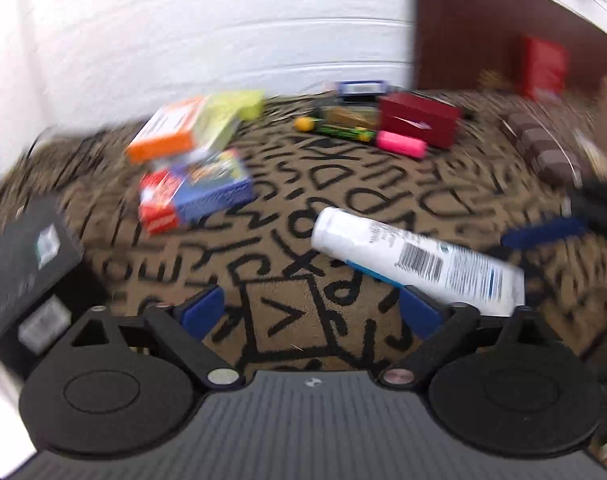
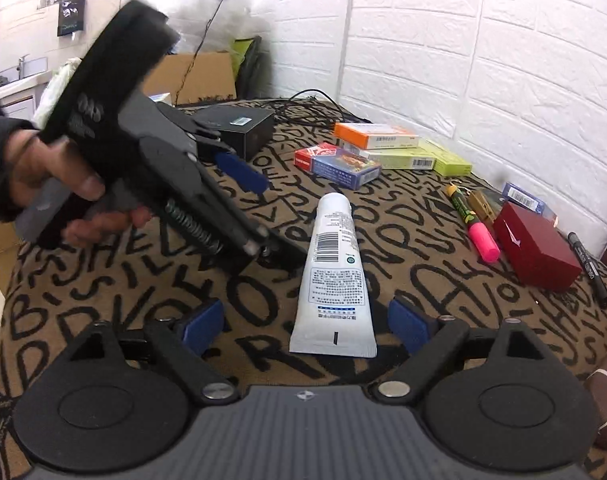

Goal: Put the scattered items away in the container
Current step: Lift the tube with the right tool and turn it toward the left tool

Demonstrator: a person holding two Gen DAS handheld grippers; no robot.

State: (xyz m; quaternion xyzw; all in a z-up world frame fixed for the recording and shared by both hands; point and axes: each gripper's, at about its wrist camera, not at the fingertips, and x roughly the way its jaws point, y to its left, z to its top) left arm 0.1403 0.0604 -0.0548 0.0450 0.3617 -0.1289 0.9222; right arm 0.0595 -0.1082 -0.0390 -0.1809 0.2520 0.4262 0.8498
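With both sets of jaws open and empty, the right gripper (image 2: 305,326) straddles the white tube (image 2: 333,276) on the table (image 2: 103,280), apparently about to close on it.

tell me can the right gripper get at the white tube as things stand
Probably yes: the white tube lies flat with its crimped end between the open right gripper fingers, nothing covering it; the left gripper stands off to the side.

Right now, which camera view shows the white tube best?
The right wrist view. There the white tube lies sharp and whole on the lettered cloth, lengthwise between the open fingers of the right gripper, barcode and label visible. The left wrist view shows it blurred, slanted, its lower end partly hidden by a finger.
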